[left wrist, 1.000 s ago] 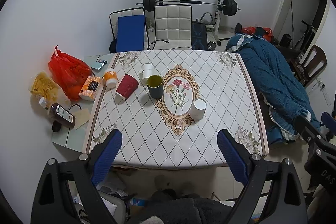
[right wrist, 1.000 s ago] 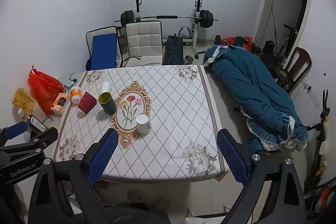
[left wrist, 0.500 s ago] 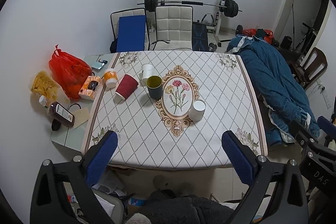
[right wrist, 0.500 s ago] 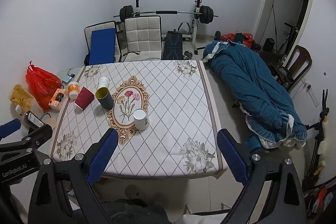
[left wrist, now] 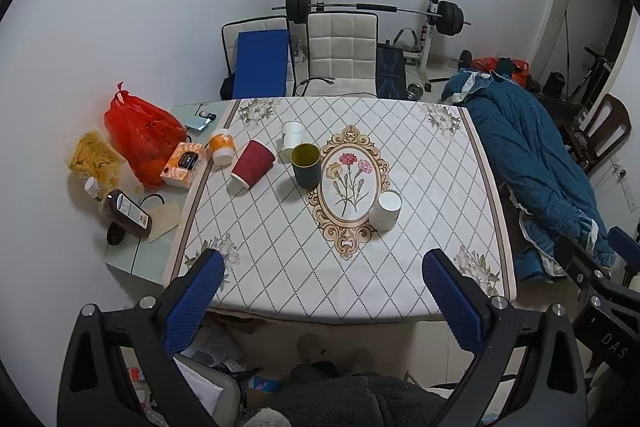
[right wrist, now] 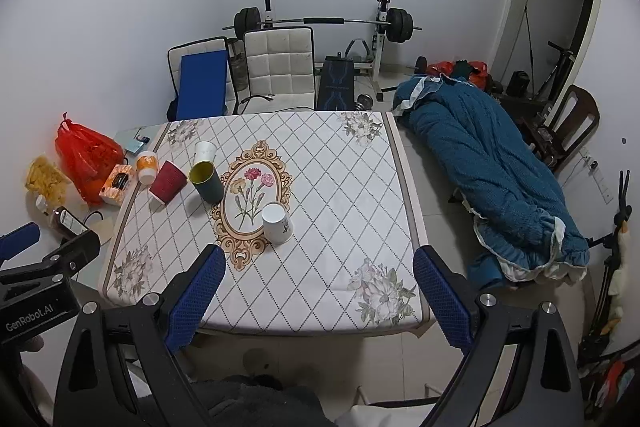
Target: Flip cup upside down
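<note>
Several cups stand on the patterned tablecloth (left wrist: pixel 280 251). A white paper cup (left wrist: pixel 385 211) stands upside down at the right of the flower medallion; it also shows in the right wrist view (right wrist: pixel 277 223). A dark green cup (left wrist: pixel 306 165) (right wrist: pixel 206 182) stands upright. A red ribbed cup (left wrist: pixel 252 169) (right wrist: pixel 168 182) is upside down. Another white cup (left wrist: pixel 292 139) (right wrist: pixel 204 151) stands behind them. My left gripper (left wrist: pixel 320 291) and right gripper (right wrist: pixel 318 287) are both open and empty, held high over the table's near edge.
An orange-lidded small cup (left wrist: pixel 222 145), an orange box (left wrist: pixel 185 159), a red bag (left wrist: pixel 140 133) and a brown bottle (left wrist: pixel 126 213) lie left of the table. Two chairs (left wrist: pixel 340 55) and a barbell rack stand behind. A blue quilt (left wrist: pixel 532 167) lies on the right.
Both grippers have drifted slightly, so the table sits a little differently in view. The cups have not moved. Both grippers stay open.
</note>
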Demonstrator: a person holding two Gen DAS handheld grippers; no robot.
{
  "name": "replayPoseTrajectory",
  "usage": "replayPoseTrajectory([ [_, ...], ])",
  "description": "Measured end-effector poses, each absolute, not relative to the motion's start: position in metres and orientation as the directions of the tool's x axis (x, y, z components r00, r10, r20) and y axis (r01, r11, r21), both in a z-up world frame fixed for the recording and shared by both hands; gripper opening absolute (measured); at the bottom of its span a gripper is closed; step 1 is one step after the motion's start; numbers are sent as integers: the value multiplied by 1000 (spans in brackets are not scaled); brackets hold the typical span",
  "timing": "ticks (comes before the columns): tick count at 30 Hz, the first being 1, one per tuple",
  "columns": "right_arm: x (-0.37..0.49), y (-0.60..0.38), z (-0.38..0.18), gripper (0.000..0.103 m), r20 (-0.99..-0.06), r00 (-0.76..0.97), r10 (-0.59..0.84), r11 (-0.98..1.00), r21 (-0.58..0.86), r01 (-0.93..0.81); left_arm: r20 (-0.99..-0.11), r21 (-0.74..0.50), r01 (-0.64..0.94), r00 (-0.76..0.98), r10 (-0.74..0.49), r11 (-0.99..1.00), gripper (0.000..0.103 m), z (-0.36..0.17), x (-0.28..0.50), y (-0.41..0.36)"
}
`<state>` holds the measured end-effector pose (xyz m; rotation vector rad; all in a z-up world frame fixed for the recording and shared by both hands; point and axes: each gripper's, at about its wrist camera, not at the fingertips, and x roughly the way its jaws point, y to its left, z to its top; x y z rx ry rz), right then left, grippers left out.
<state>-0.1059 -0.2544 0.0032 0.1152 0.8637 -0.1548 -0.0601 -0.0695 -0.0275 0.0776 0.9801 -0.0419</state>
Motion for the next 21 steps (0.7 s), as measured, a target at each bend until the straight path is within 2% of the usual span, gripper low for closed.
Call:
replayPoseTrajectory([
  [21, -110, -250, -1, 97, -770, 634, -71, 984, 51, 172, -844, 37, 89, 536, -16, 995, 102, -35, -68, -68],
])
